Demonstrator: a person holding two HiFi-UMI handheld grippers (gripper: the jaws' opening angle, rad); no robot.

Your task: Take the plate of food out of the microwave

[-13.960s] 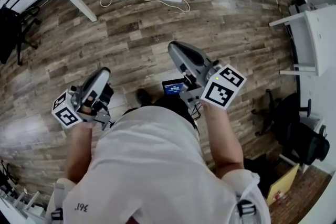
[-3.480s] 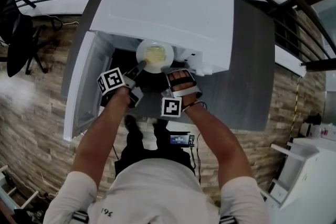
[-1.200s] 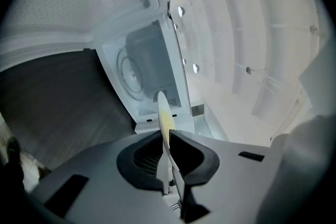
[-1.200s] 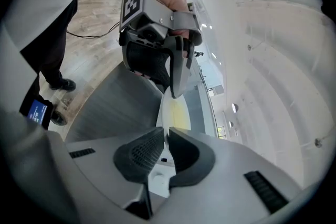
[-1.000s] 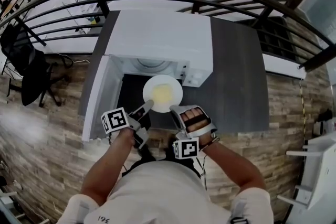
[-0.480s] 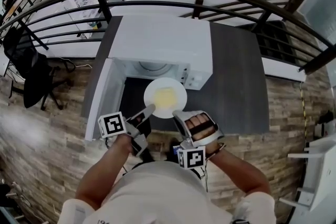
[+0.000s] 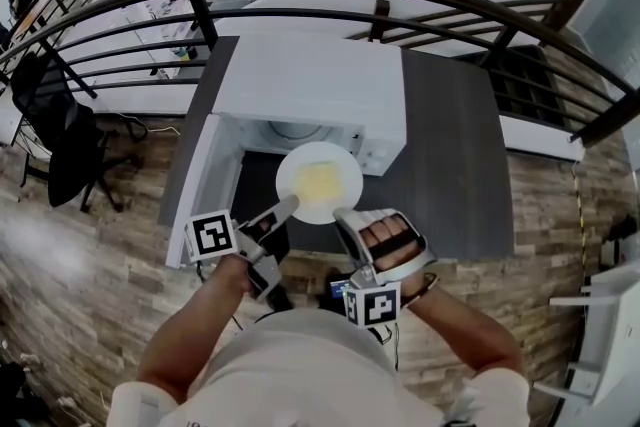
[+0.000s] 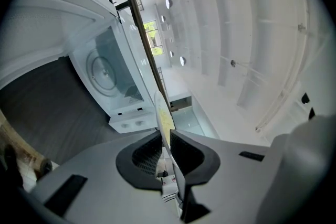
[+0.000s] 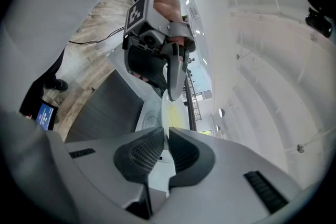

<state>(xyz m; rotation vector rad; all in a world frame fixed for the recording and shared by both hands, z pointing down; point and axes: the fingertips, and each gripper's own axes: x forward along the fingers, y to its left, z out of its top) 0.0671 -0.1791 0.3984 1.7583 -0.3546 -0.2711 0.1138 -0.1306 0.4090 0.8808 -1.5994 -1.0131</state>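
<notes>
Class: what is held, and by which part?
The plate, by its near rim, in left hand-held gripper and right hand-held gripper. Left jaws have just been opening slightly, rim between.

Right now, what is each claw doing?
Left gripper: closed on the plate rim, jaws just eased open slightly.
Right gripper: closed on the same plate.

head view looks steeply down over the microwave (image 7: 310, 80). each gripper view peers close along its own jaws, both sharing the plate (image 7: 350, 177).
</notes>
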